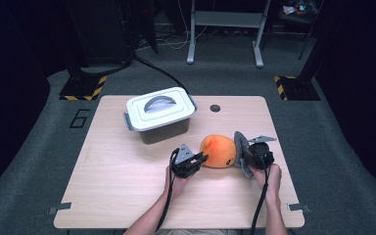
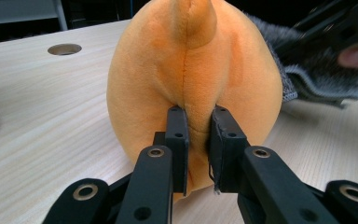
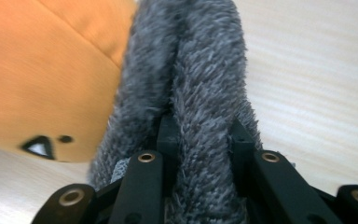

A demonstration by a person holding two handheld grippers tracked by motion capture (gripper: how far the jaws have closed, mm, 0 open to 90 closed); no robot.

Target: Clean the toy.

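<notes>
Two grippers work one toy: a round orange plush toy (image 1: 218, 151) with a grey fuzzy fabric part (image 1: 241, 145) at its 3 o'clock side, lying on the light wooden bench (image 1: 127, 171) toward 5 o'clock of centre. Left gripper (image 1: 201, 158), at the toy's 9 o'clock: jaws nearly closed, pinching a fold of orange plush along the seam (image 2: 189, 116). Right gripper (image 1: 246, 157): jaws nearly closed, clamped on the grey fabric (image 3: 200, 93). Lidded white plastic box (image 1: 160, 113) sits at 11 o'clock, well apart.

The plush toy (image 1: 218, 151) is lying on the bench (image 1: 122, 171), right of centre, with the fuzzy cloth (image 1: 241, 145) touching its right side. The lidded box (image 1: 160, 115) is sitting behind and left of the toy, well apart from it.
</notes>
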